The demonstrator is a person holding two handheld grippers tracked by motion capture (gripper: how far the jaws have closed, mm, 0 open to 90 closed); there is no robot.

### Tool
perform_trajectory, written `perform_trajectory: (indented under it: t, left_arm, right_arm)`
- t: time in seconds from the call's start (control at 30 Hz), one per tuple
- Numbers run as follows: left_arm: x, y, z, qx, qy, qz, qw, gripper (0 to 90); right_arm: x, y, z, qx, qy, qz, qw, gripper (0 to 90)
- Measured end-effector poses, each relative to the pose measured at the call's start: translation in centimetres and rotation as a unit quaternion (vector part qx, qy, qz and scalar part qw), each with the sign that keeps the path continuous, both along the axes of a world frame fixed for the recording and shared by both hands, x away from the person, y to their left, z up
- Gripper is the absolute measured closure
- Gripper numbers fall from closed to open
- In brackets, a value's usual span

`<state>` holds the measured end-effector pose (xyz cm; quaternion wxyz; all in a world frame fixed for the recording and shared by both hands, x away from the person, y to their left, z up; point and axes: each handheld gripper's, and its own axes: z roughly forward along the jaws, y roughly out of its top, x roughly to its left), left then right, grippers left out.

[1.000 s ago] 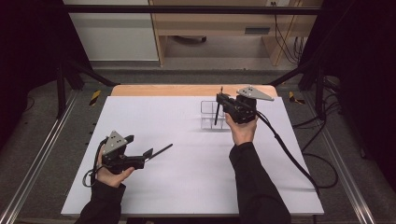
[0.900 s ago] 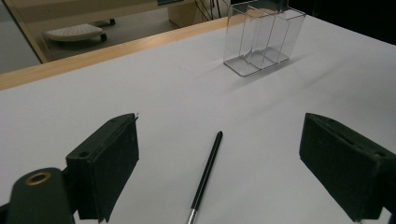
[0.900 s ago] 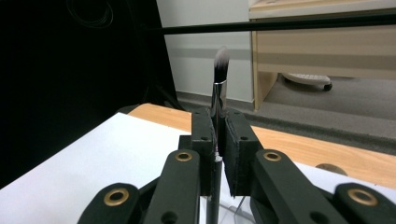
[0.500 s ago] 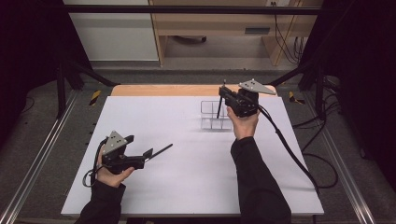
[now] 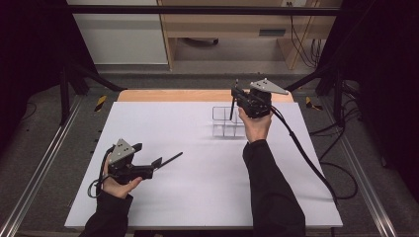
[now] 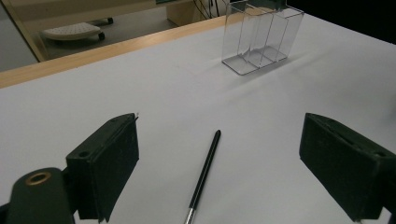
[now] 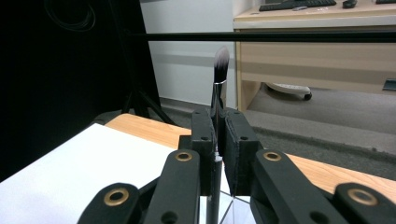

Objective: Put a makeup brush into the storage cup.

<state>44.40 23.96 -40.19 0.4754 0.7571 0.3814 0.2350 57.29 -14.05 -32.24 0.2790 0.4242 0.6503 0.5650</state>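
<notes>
At the left, the left tool is held with jaws wide apart low over the bench, where a thin black pencil lies between them. At the right, a brush is clamped upright in the right tool above the clear organiser. The brush is judged light and stiff; its handle is best gripped, the soft bristles left alone.

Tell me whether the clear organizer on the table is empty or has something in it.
Empty: the clear organizer's compartments show nothing inside. The brush is clamped upright in the right gripper.

Right claw clamps upright makeup brush, bristles up, above white table.
</notes>
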Motion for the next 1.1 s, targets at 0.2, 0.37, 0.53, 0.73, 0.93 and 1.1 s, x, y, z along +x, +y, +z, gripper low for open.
perform_trajectory:
  t: [0.2,0.37,0.53,0.73,0.93,1.1]
  left_arm:
    - [0.0,0.0,0.0,0.000,0.000,-0.001,1.0000,11.0]
    - [0.0,-0.1,0.0,0.003,0.000,-0.003,1.0000,11.0]
    - [0.0,0.0,0.0,0.002,0.001,-0.002,1.0000,11.0]
    - [0.0,-0.1,0.0,0.002,0.000,-0.004,1.0000,11.0]
    - [-0.1,-0.1,0.0,0.001,-0.001,-0.005,1.0000,11.0]
    - [-0.1,-0.1,0.0,0.001,-0.002,-0.006,1.0000,11.0]
  right_arm:
    - [0.6,0.1,-0.1,-0.003,-0.003,-0.008,1.0000,83.9]
    - [1.2,0.2,-0.3,-0.004,-0.002,-0.014,0.9999,84.0]
    - [1.5,0.3,-0.5,-0.009,-0.003,-0.016,0.9998,84.0]
    - [2.1,0.3,-0.6,-0.008,-0.005,-0.022,0.9997,84.0]
    - [2.6,0.5,-1.1,-0.009,-0.001,-0.025,0.9997,84.0]
    - [2.9,0.7,-1.4,-0.009,0.001,-0.024,0.9997,84.0]
